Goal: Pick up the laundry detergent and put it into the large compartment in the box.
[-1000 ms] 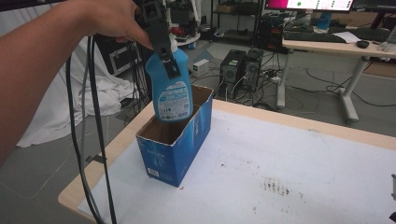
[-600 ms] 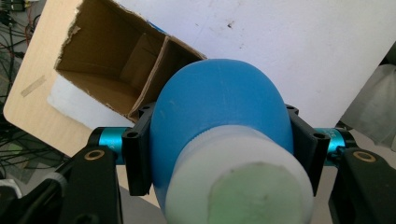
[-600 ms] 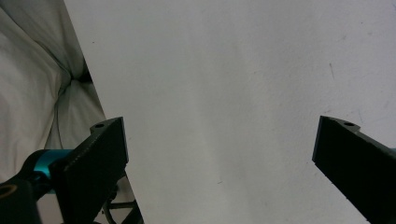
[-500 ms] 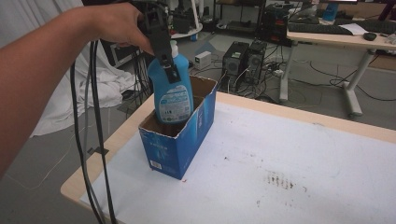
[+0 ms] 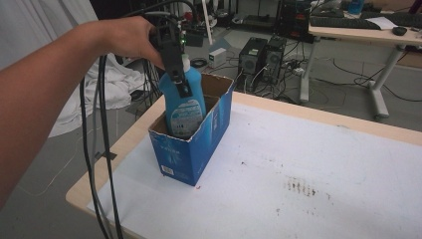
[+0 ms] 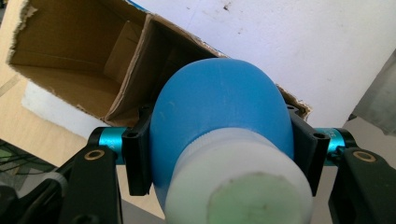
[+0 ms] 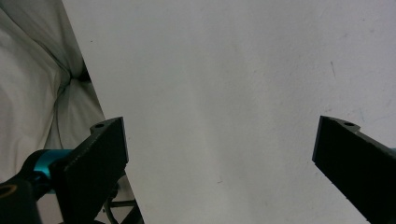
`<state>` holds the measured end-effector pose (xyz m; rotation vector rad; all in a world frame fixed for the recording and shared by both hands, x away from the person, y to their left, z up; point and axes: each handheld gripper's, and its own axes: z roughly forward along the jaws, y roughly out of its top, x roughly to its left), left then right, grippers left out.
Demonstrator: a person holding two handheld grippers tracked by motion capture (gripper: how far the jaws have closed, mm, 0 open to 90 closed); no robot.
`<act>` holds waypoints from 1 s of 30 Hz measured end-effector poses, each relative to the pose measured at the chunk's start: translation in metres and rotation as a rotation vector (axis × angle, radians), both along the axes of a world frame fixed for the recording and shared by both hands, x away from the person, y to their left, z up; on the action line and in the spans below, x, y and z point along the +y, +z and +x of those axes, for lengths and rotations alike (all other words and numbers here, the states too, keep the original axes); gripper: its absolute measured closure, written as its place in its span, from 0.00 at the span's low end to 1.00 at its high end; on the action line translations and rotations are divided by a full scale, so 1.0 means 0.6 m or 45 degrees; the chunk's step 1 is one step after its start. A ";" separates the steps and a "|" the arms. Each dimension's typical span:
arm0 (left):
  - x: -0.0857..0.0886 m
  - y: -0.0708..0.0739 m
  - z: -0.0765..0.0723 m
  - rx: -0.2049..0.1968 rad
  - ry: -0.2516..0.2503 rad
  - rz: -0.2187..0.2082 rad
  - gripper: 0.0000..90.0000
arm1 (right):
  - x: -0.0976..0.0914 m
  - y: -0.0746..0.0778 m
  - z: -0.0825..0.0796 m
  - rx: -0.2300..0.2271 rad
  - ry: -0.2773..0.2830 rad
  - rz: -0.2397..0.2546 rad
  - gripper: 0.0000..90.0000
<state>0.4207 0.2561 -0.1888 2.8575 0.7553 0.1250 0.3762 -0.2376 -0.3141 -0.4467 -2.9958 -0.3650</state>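
The left tool (image 5: 175, 62) stays clenched on the shoulders of the blue detergent bottle (image 5: 184, 107), which has sunk deeper into the near compartment of the open blue cardboard box (image 5: 191, 149) on the tabletop (image 5: 298, 164). Release looks close once its base seats. The right tool (image 7: 219, 154) hangs released, wide apart over the tabletop.

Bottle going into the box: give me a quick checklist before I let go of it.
1. Left gripper clamped on the bottle near the cap: ok.
2. Bottle upright, lower part inside the box: ok.
3. Bottle's base resting on the box floor: cannot tell, hidden by the walls.
4. Box standing square on the table: ok.
5. Right gripper open, nothing between its jaws, away from the box: ok.
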 end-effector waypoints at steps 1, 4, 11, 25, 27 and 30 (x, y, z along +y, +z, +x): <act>0.000 -0.003 0.000 0.001 -0.006 0.002 0.42 | 0.000 0.000 0.000 0.001 -0.001 -0.001 0.03; -0.001 -0.015 0.001 0.007 -0.018 0.007 0.42 | 0.000 0.000 -0.001 0.001 -0.009 -0.001 0.03; -0.001 -0.046 0.004 0.025 -0.047 0.025 0.42 | -0.003 -0.001 0.000 0.003 -0.011 0.000 0.03; -0.007 -0.098 0.014 0.067 -0.069 0.058 0.42 | -0.004 -0.007 0.001 0.016 -0.016 -0.003 0.03; -0.008 -0.105 0.014 0.073 -0.064 0.059 0.42 | -0.004 -0.007 0.001 0.016 -0.015 -0.003 0.03; -0.008 -0.114 0.015 0.082 -0.066 0.060 0.42 | -0.004 -0.008 0.001 0.018 -0.019 -0.002 0.03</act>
